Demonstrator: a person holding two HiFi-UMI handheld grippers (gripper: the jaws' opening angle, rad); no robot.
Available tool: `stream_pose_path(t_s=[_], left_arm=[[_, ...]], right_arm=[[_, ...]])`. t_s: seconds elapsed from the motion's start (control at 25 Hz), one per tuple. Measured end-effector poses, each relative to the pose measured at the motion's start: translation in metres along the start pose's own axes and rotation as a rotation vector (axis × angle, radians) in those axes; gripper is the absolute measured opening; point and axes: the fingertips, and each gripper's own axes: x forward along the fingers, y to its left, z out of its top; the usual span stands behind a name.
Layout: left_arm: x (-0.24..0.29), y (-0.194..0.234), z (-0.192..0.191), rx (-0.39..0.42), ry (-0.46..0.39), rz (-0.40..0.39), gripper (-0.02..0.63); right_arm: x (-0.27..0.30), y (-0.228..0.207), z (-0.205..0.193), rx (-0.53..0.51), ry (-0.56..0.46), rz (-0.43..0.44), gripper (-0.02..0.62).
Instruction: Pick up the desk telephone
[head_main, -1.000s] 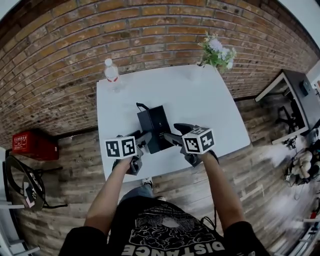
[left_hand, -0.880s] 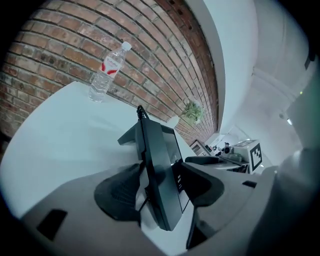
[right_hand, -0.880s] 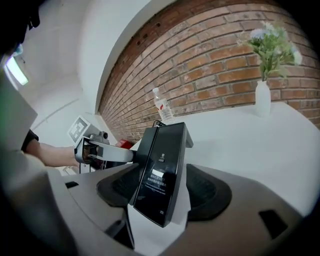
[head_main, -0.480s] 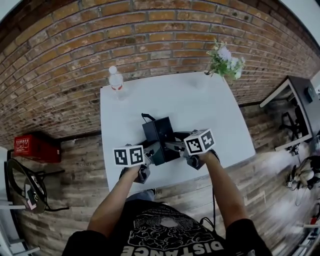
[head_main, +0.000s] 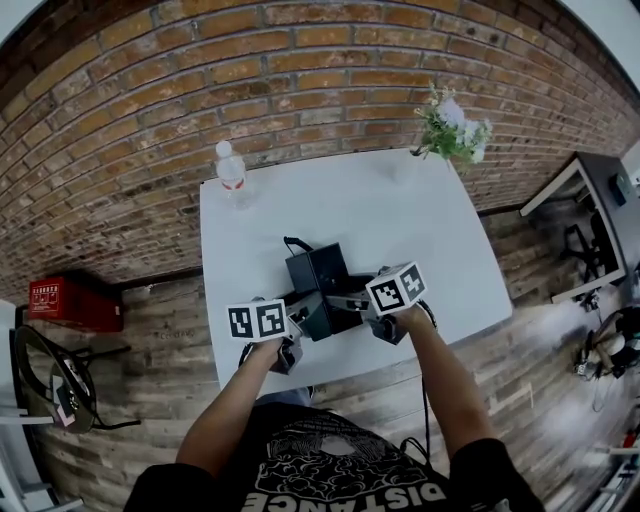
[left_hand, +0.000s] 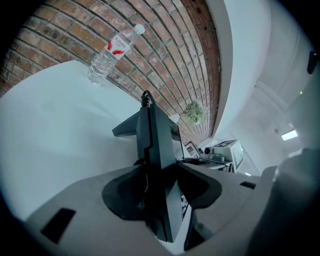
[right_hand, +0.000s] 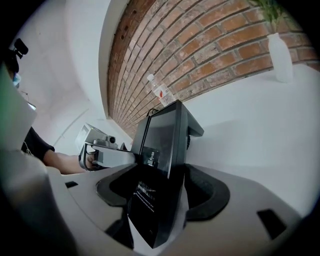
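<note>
The black desk telephone (head_main: 318, 283) stands on the white table (head_main: 420, 230), its cord running out at the back. My left gripper (head_main: 298, 310) is at the phone's left side. In the left gripper view the phone's thin edge (left_hand: 157, 145) stands between the jaws of the left gripper (left_hand: 167, 172), which are closing with a small gap still showing. My right gripper (head_main: 342, 298) is at the phone's right side. There the phone's screen side (right_hand: 167, 132) sits between the wide jaws of the right gripper (right_hand: 160, 185), which do not press on it.
A water bottle (head_main: 230, 166) stands at the table's far left by the brick wall. A vase of flowers (head_main: 452, 120) is at the far right corner. A red box (head_main: 75, 300) lies on the floor to the left, another desk (head_main: 600, 190) to the right.
Both grippers have moved forward and down from the table's near edge. Their jaws now straddle the phone's left and right sides.
</note>
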Motion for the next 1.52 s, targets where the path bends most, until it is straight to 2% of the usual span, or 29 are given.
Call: stream_pose_path(t_s=[0.44,0.68,1.0,1.52], left_arm=[[0.0,0.0,0.001,-0.03,0.011,-0.026,0.19],[-0.003,-0.008,0.01,0.046,0.006,-0.023,0.189],[-0.003,-0.04,0.024,0.113,-0.003,-0.065,0.189],[0.002,-0.142,0.031,0.302,-0.017,-0.193,0.189]], right_arm=[[-0.003,0.001,0.001,0.053,-0.043,-0.039,0.267],[-0.009,0.007,0.005,0.051,-0.111,-0.075,0.261],[-0.041,0.018,0.021,0.044,-0.225,-0.139,0.256],[-0.139,0.05,0.029,0.018,-0.441,-0.277,0.257]])
